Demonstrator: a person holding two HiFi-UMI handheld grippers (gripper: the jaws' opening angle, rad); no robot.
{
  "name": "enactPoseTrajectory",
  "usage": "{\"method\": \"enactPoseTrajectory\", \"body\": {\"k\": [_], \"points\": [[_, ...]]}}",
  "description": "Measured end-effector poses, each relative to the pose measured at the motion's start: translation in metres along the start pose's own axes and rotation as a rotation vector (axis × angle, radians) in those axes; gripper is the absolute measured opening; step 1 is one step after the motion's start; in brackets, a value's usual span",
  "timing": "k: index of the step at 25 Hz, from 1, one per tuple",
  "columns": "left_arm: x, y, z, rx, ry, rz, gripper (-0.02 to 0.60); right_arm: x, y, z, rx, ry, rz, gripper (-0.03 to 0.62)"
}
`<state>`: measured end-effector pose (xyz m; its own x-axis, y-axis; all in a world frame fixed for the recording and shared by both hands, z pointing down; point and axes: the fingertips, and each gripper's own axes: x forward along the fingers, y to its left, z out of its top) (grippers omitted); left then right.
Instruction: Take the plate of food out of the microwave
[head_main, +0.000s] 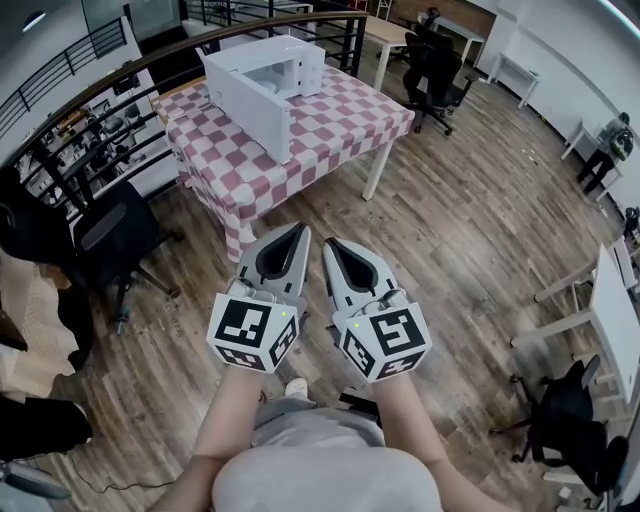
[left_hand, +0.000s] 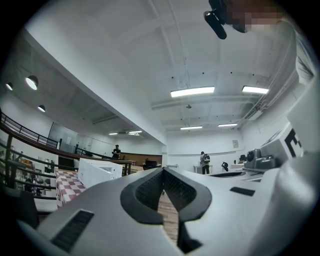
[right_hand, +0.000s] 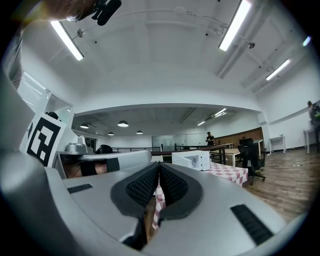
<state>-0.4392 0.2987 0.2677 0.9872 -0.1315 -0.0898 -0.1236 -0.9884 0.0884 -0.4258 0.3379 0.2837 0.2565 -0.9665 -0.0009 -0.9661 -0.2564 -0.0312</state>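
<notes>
A white microwave (head_main: 262, 80) stands on a table with a red-and-white checked cloth (head_main: 340, 110), well ahead of me across the wooden floor. Its front faces away to the right, and I cannot make out a plate inside. My left gripper (head_main: 300, 231) and right gripper (head_main: 328, 243) are side by side in front of my body, pointing level toward the table. Both are shut with nothing between the jaws. The left gripper view shows its shut jaws (left_hand: 162, 171) with the microwave (left_hand: 97, 172) far to the left. The right gripper view shows its shut jaws (right_hand: 159, 165) with the microwave (right_hand: 191, 159) just right of the tips.
A black office chair (head_main: 115, 240) stands left of the table and another (head_main: 435, 65) behind it on the right. A dark railing (head_main: 120, 60) curves along the far left. A white desk (head_main: 615, 320) and a chair (head_main: 570, 420) are at the right. A person (head_main: 605, 150) stands far off.
</notes>
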Motion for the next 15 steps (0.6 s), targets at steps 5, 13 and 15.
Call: {"method": "enactPoseTrajectory", "body": {"k": [5, 13, 15], "points": [[0.019, 0.018, -0.007, 0.000, 0.022, -0.036, 0.003, 0.028, -0.008, -0.002, 0.015, -0.009, -0.033, 0.026], [0.049, 0.034, -0.013, -0.018, 0.024, -0.076, 0.002, 0.052, -0.028, -0.005, 0.002, 0.001, -0.077, 0.026], [0.057, 0.036, -0.016, -0.021, 0.031, -0.082, 0.002, 0.056, -0.036, -0.007, 0.006, 0.002, -0.088, 0.026]]}}
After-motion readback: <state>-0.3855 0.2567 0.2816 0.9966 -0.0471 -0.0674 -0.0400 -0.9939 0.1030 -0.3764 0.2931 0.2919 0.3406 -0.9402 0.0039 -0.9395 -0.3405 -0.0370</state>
